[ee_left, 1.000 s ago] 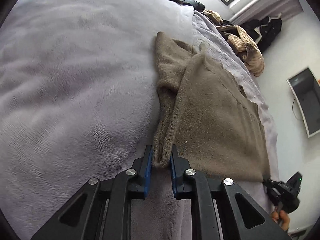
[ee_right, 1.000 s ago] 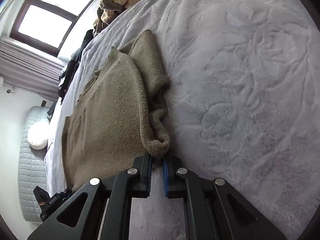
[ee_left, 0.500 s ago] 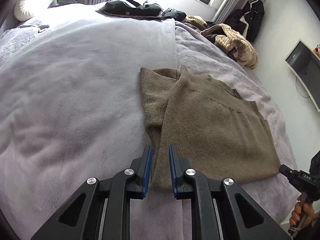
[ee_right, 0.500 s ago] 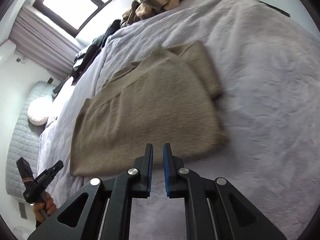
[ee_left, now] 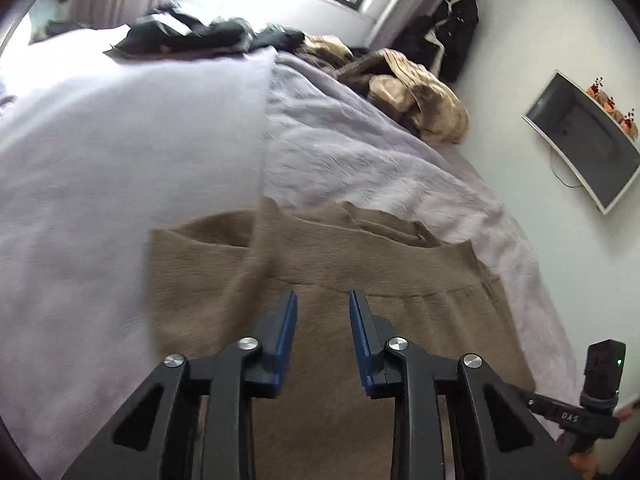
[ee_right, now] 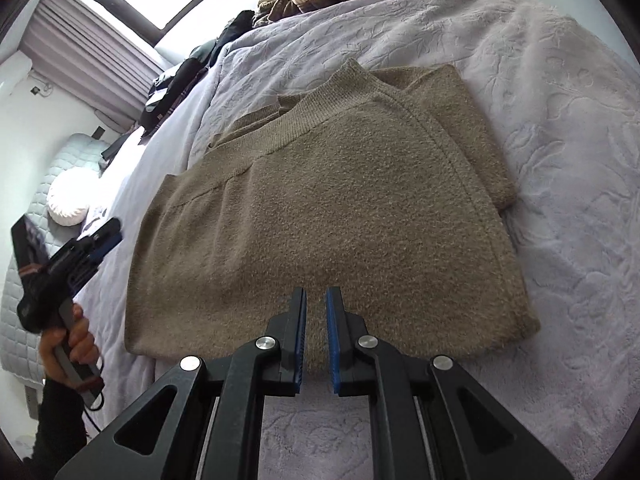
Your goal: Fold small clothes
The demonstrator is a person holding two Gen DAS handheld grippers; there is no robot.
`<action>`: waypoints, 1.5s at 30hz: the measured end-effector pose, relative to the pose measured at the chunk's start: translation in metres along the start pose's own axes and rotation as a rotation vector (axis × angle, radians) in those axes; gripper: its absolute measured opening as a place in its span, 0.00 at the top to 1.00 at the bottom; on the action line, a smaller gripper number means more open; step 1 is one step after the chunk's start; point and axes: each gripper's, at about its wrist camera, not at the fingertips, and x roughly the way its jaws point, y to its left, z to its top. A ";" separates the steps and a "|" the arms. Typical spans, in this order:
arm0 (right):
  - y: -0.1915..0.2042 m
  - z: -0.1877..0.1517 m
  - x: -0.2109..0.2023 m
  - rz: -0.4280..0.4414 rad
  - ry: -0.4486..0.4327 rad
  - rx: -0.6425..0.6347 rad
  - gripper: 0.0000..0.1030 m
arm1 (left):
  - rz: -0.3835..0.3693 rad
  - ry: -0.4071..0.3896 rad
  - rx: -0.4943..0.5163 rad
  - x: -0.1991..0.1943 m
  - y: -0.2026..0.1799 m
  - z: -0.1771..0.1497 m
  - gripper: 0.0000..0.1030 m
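Observation:
A tan knit sweater [ee_right: 340,216] lies flat on the lilac bed cover [ee_right: 560,160], one sleeve folded in along its right side. It also shows in the left wrist view [ee_left: 360,272]. My left gripper [ee_left: 323,300] hovers above the sweater, jaws apart and empty. My right gripper [ee_right: 316,300] hangs over the sweater's near hem with a narrow gap between the blue pads, holding nothing. The left gripper also shows at the left of the right wrist view [ee_right: 80,252].
A heap of tan and striped clothes [ee_left: 412,96] and dark clothes [ee_left: 192,36] lie at the bed's far end. A white blanket [ee_left: 120,152] covers the left half. A wall screen [ee_left: 584,140] hangs right. A round white cushion [ee_right: 68,196] sits far left.
Both grippers let go of the sweater's sleeves and lifted back. The sleeves now lie folded on the sweater. The left jaws have opened wider.

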 end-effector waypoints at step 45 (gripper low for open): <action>0.112 -0.068 0.101 0.551 0.358 0.105 0.36 | 0.258 0.070 -0.121 -0.081 0.059 -0.110 0.74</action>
